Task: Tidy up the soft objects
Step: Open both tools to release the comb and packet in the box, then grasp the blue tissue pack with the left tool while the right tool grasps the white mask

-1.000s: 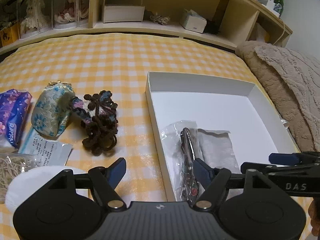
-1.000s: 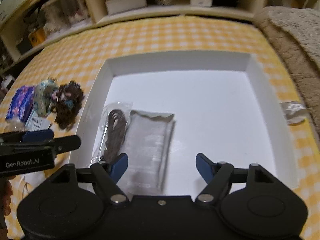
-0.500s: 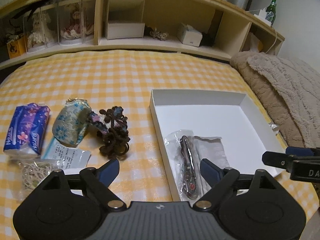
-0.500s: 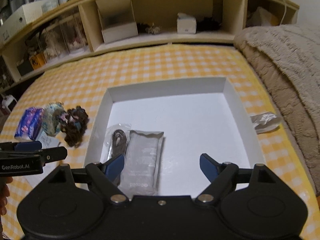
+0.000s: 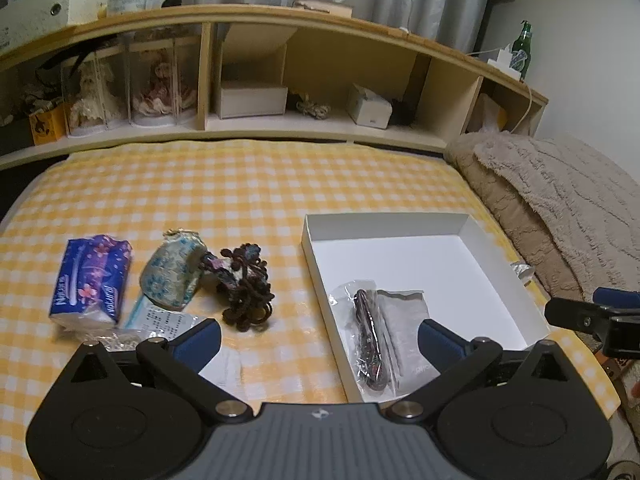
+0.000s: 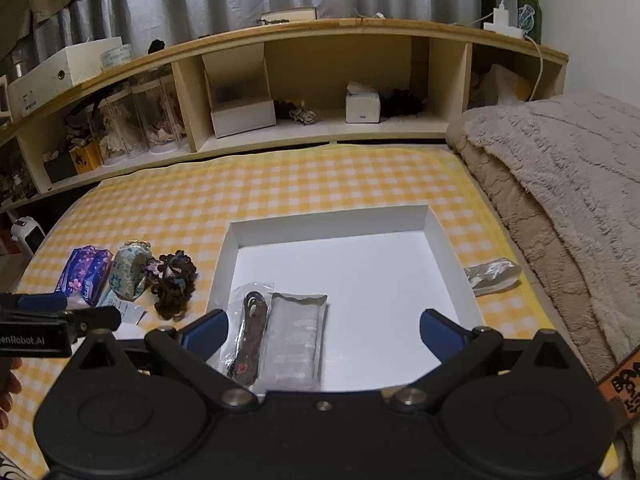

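1. Two grippers were before me, and both stood wide open with nothing between their blue pads: the left gripper [image 5: 318,338] and the right gripper [image 6: 323,330] had each just been opening their jaws.
2. My right gripper hung above the shallow white cardboard box [image 6: 452,258] on the yellow-and-white checked cloth [image 6: 280,184].
3. In the box's near left corner lay a clear plastic bag holding a dark brown cord [image 6: 250,334], with a flat grey sealed pouch [image 6: 298,338] just beside it on the right.
4. My left gripper hovered over the box's left wall and the cloth beside it.
5. Outside the box, to its left, sat a dark brown knotted yarn bundle [image 5: 246,294], touching a pale blue floral fabric pouch [image 5: 174,274].
6. Further left lay a purple flower-printed tissue pack [image 5: 92,280].
7. A crumpled clear wrapper [image 6: 492,274] rested just right of the box, near the beige fleece blanket [image 6: 560,184].
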Motion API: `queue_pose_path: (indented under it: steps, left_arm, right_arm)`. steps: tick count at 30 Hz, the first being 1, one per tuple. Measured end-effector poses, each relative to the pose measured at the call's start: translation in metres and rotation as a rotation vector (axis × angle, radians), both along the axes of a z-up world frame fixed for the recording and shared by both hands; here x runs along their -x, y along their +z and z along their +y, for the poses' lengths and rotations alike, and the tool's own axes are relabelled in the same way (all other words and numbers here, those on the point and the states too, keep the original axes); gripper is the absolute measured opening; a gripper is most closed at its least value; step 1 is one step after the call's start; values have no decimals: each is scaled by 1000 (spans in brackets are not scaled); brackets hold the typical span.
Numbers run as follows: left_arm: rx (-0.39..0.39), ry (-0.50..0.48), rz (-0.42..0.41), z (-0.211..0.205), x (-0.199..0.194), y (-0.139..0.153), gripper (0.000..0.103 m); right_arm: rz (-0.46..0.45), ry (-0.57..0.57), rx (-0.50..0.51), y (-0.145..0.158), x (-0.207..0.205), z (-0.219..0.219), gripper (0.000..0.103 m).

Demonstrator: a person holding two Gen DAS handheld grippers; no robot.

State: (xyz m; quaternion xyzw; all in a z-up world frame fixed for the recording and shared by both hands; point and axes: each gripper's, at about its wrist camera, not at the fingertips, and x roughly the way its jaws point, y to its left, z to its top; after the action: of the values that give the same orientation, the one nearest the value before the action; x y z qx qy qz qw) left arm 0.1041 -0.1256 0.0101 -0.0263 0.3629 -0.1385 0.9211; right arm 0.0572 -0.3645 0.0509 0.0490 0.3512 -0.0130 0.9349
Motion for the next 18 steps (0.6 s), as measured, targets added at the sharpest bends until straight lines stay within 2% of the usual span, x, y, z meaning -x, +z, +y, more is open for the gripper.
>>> queue_pose_path:
  steps: [10,18]
  left_arm:
    - [-20,14,-64,29,19,15,103]
    - [-44,53,-102,74,6,19,103]
  right_arm:
    - [-43,-6,-27,9,12,18,103]
    - [-85,-2,-56,-3,1,46,103]
